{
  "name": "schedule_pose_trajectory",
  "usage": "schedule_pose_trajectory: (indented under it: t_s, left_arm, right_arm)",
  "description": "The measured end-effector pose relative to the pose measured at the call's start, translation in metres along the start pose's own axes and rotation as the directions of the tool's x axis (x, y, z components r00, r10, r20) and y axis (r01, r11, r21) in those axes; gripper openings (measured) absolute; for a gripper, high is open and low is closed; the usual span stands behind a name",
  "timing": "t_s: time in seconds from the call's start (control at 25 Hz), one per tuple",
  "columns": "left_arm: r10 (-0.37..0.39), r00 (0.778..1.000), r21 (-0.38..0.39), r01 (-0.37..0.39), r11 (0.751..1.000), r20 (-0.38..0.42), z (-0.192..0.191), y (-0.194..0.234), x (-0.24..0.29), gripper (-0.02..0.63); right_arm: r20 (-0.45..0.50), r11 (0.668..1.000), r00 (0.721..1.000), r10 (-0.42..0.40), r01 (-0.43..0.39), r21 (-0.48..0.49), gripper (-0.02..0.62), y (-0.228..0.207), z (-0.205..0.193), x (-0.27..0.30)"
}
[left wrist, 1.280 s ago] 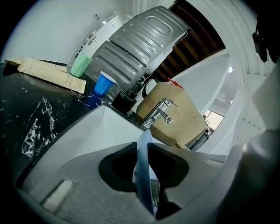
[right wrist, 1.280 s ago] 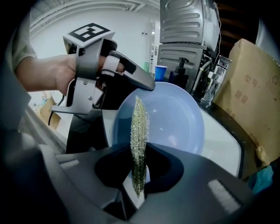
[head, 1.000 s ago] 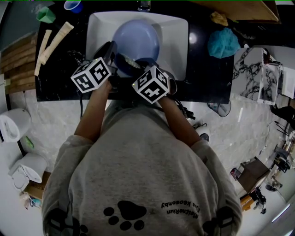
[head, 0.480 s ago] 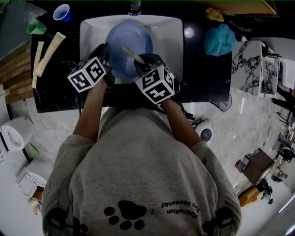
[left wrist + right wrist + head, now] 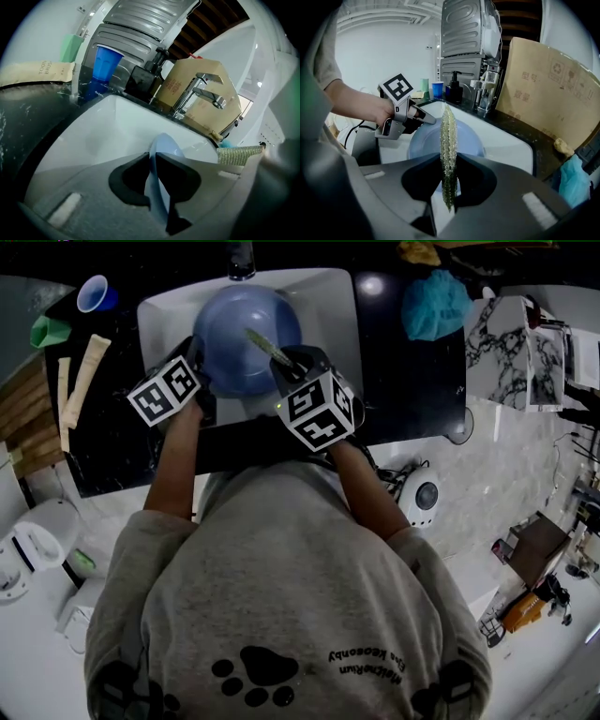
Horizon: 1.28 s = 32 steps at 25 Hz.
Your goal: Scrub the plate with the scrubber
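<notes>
The left gripper (image 5: pixel 197 362) had just been closing its jaws on the left rim of the plate (image 5: pixel 230 334), held tilted over the sink (image 5: pixel 328 306). The right gripper (image 5: pixel 289 367) pinched the scrubber (image 5: pixel 267 348), which lay across the plate's face, contact unclear. Scrubbing seemed about to start. Next, the scrubber needed pressing down and rubbing across the plate.

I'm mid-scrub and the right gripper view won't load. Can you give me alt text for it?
The right claw pinches a green-gold scrubber edge-on and upright in front of a blue plate over a white sink. At left, the left claw, its jaws having just closed further, grips the plate's rim. A faucet and cardboard box stand behind.
</notes>
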<state>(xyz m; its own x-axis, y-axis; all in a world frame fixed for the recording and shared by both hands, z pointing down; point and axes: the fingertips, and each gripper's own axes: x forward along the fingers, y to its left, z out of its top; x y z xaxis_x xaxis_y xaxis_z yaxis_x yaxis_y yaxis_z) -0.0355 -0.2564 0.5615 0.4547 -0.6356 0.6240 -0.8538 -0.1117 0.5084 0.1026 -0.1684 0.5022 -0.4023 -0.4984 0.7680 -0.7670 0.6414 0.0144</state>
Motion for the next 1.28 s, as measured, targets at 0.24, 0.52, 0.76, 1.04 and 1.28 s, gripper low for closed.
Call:
schedule_pose_trajectory:
  t_s: [0.24, 0.52, 0.76, 1.04, 1.28]
  left_arm:
    - [0.049, 0.994, 0.044, -0.045, 0.998, -0.099, -0.015, 0.014, 0.015, 0.035]
    - [0.093, 0.982, 0.069, -0.083, 0.994, -0.164, -0.031, 0.029, 0.025, 0.029]
    - [0.138, 0.96, 0.086, -0.12, 0.989, -0.243, -0.048, 0.042, 0.028, 0.029]
    - [0.171, 0.947, 0.101, -0.148, 0.984, -0.272, -0.054, 0.043, 0.022, 0.065]
    - [0.13, 0.967, 0.091, -0.113, 0.989, -0.217, -0.04, 0.024, 0.013, 0.128]
  right_arm:
    - [-0.005, 1.0, 1.0, -0.016, 0.016, 0.02, 0.067, -0.009, -0.001, 0.0]
    - [-0.008, 0.999, 0.999, -0.039, 0.039, 0.033, 0.067, -0.015, -0.003, -0.004]
    - [-0.008, 0.998, 0.998, -0.055, 0.056, 0.036, 0.067, -0.018, -0.006, -0.011]
    - [0.004, 0.998, 0.998, -0.058, 0.058, 0.024, 0.067, -0.016, -0.002, -0.015]
    - [0.029, 0.998, 0.998, -0.057, 0.057, -0.004, 0.067, -0.011, 0.006, -0.021]
